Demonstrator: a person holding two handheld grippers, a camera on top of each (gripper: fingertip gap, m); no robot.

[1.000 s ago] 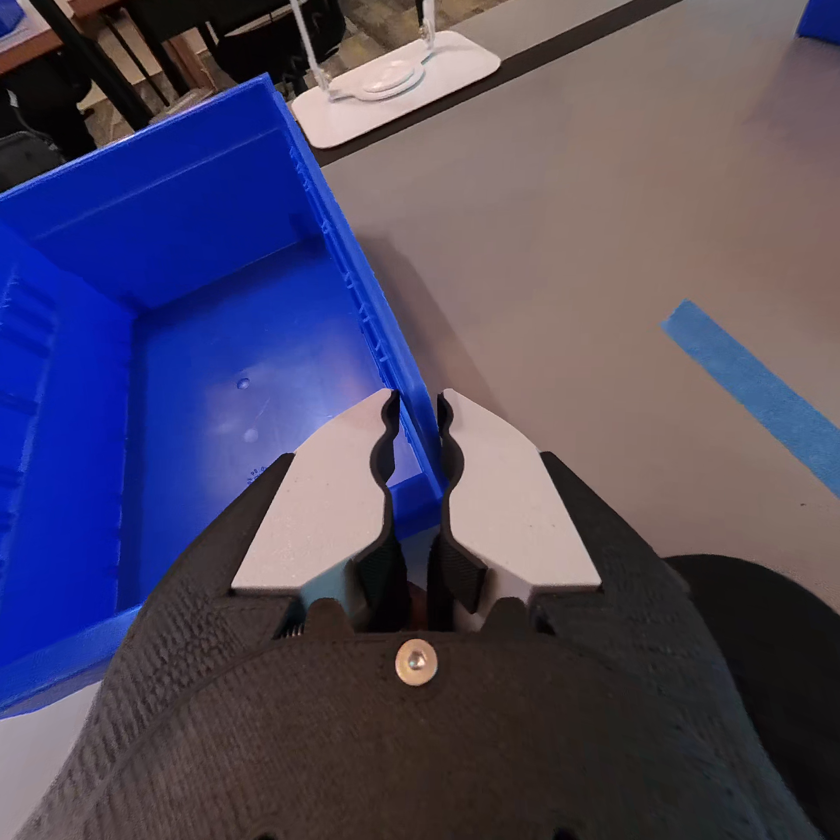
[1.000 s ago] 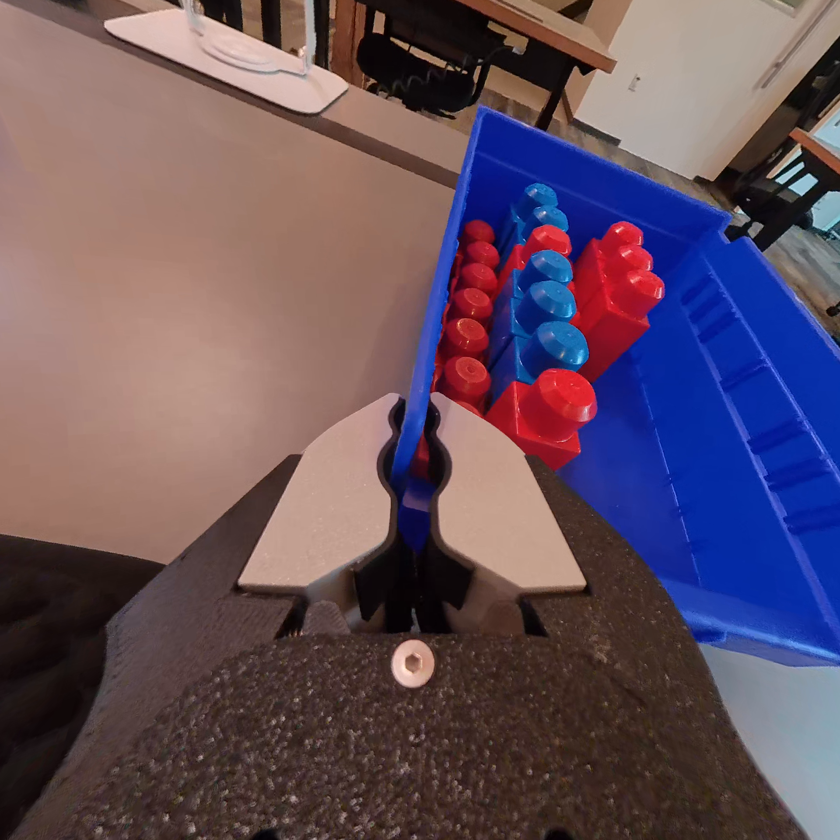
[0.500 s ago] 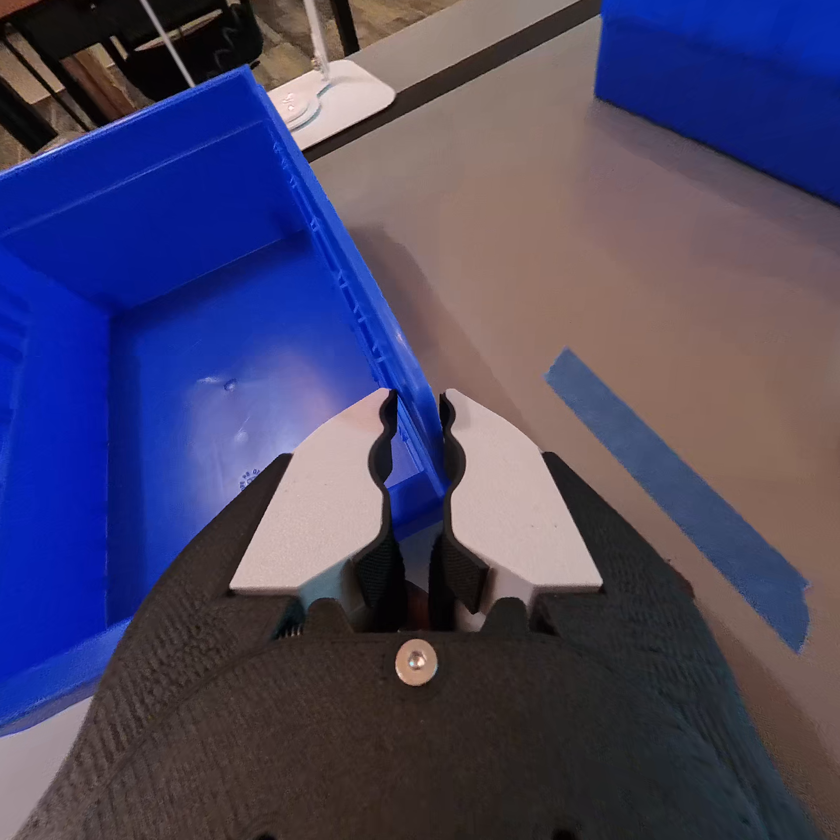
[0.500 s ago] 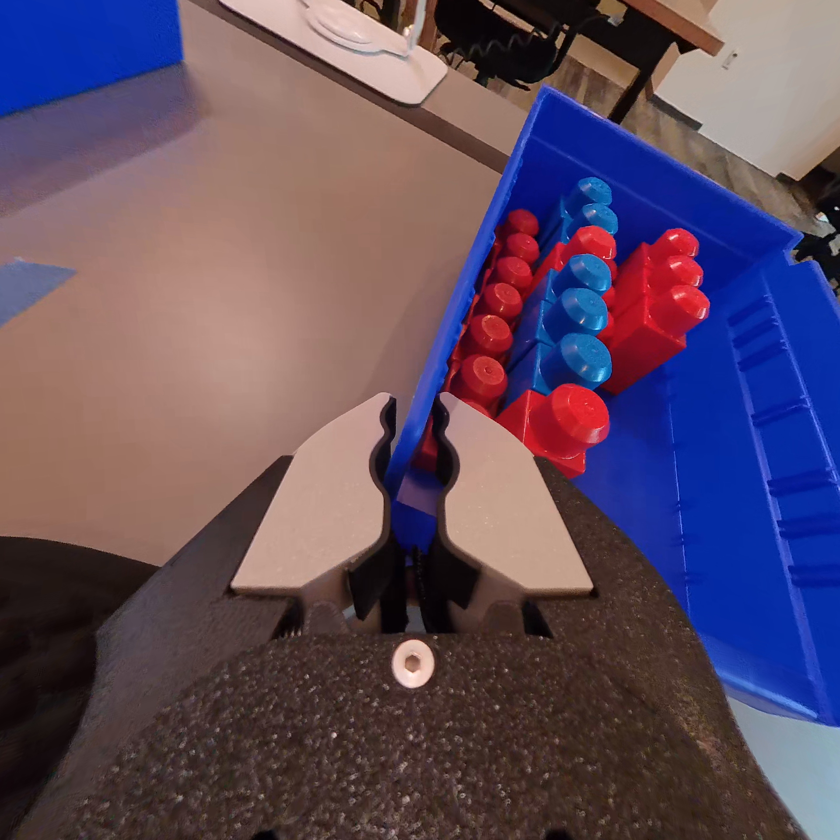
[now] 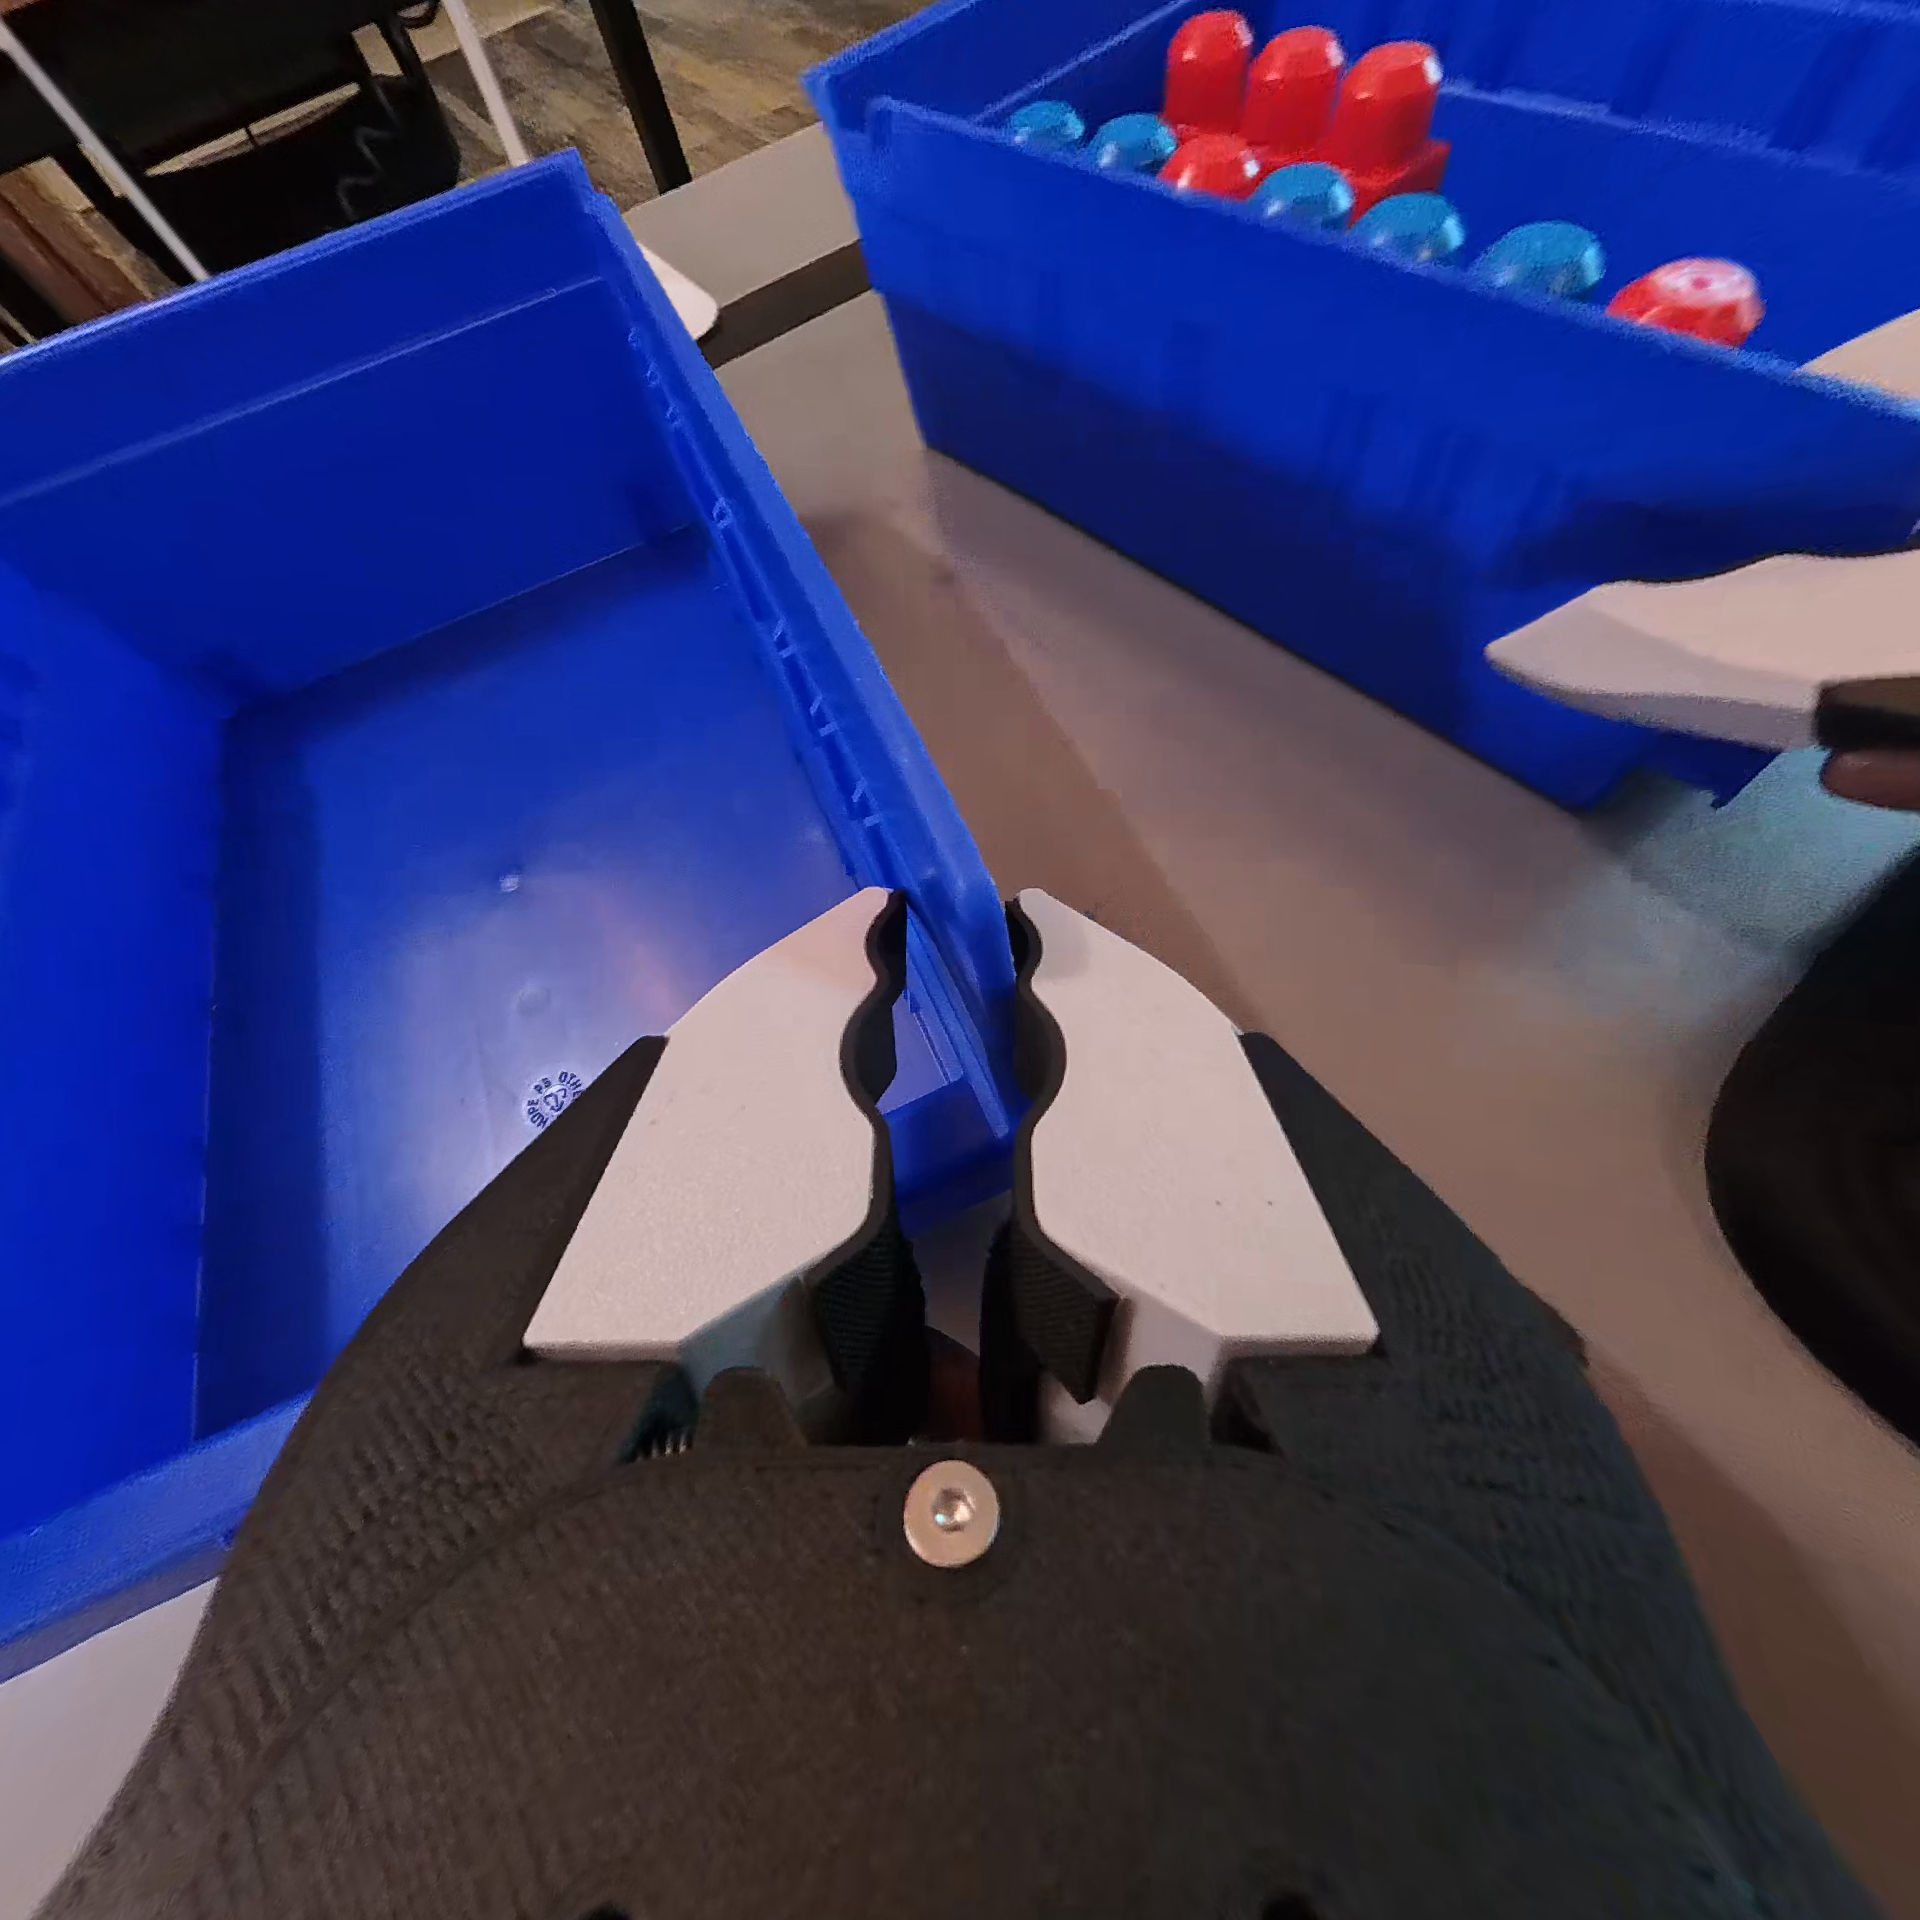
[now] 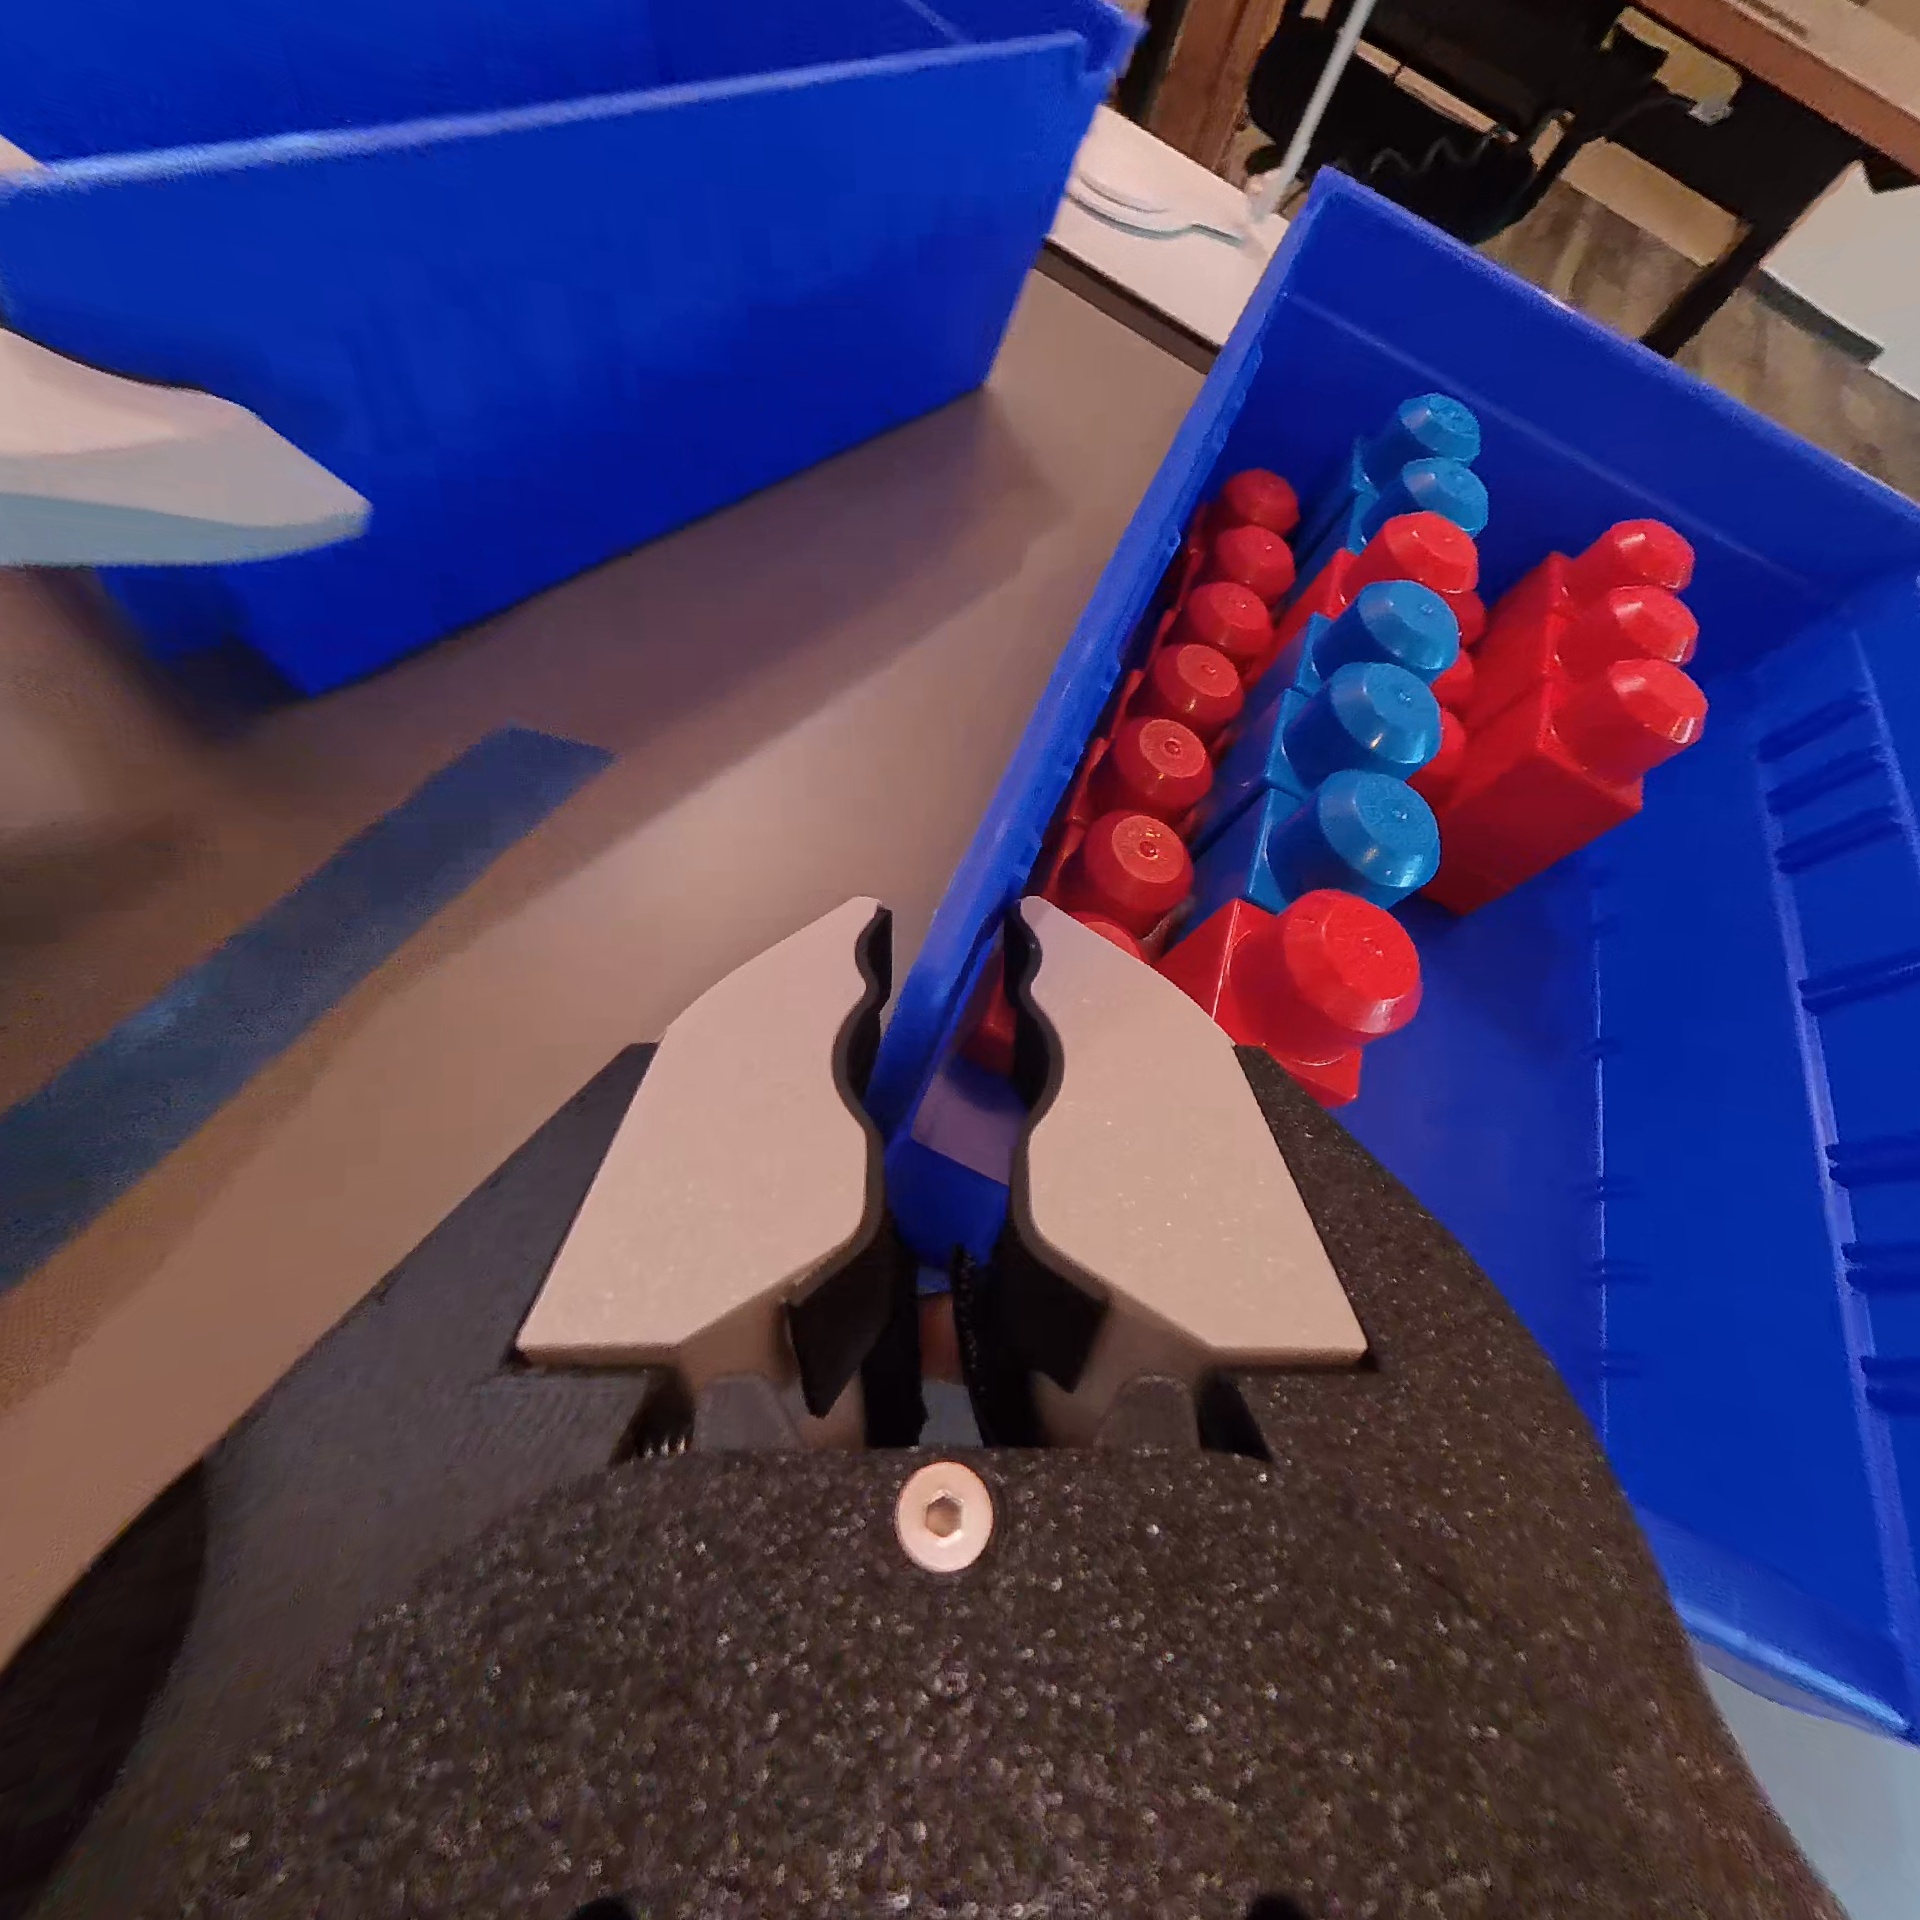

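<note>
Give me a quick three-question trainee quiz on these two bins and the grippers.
1. True or false: the blue bin whose wall stands between the fingers of the left gripper has blocks in it.
2. The blocks in the second bin, at the right gripper, are: A red and blue; B green and yellow; C all white.
3. Fill in: the strip stuck on the table is blue ____.
Key: 1 false; 2 A; 3 tape.

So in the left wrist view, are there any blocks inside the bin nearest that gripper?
No, the near blue bin shows only its bare floor; the red and blue blocks sit in the other bin.
</note>
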